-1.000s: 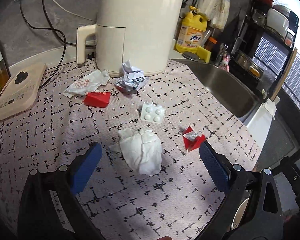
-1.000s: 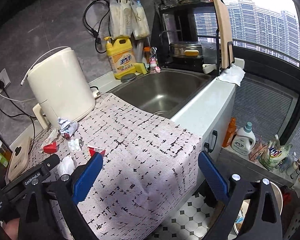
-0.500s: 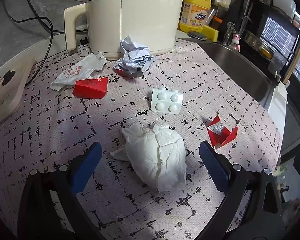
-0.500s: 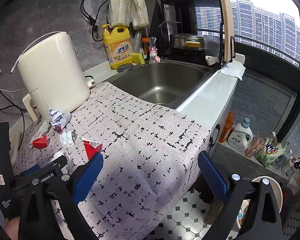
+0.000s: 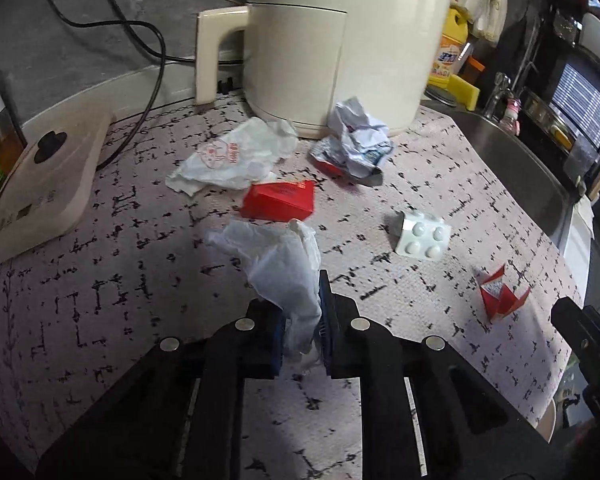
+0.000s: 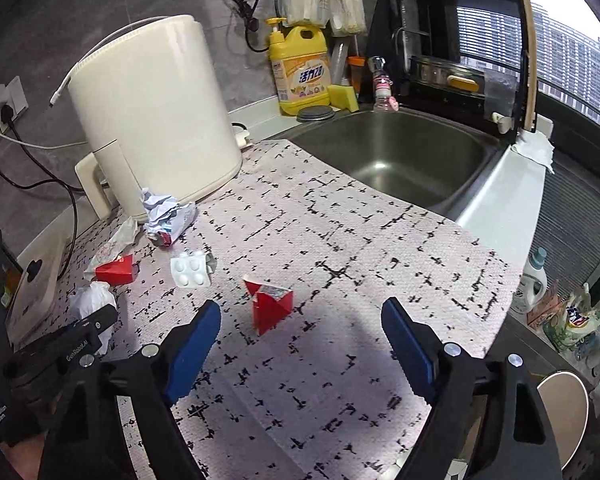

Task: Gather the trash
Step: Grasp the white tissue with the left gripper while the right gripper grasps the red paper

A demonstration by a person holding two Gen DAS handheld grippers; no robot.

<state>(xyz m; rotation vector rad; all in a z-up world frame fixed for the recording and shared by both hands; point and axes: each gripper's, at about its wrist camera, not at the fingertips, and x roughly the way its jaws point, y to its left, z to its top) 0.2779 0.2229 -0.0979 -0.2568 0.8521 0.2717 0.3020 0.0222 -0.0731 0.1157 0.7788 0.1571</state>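
My left gripper (image 5: 302,320) is shut on a crumpled white tissue (image 5: 284,264) over the patterned mat; the tissue also shows in the right wrist view (image 6: 94,300). On the mat lie a red box (image 5: 278,200), a white printed wrapper (image 5: 232,156), a crumpled paper and foil wad (image 5: 354,140), a white pill blister (image 5: 420,236) and a torn red carton (image 5: 500,294). My right gripper (image 6: 300,340) is open and empty, with the torn red carton (image 6: 270,304) just ahead between its fingers.
A cream air fryer (image 5: 340,40) stands at the back of the mat (image 6: 340,260). A beige scale (image 5: 40,184) lies at the left. A steel sink (image 6: 400,156) is to the right, with a yellow detergent bottle (image 6: 300,72) behind it. The counter edge drops off at the right.
My left gripper has closed on the white tissue, which was lying loose between its open fingers. My right gripper has moved lower and closer to the mat, toward the torn red carton.
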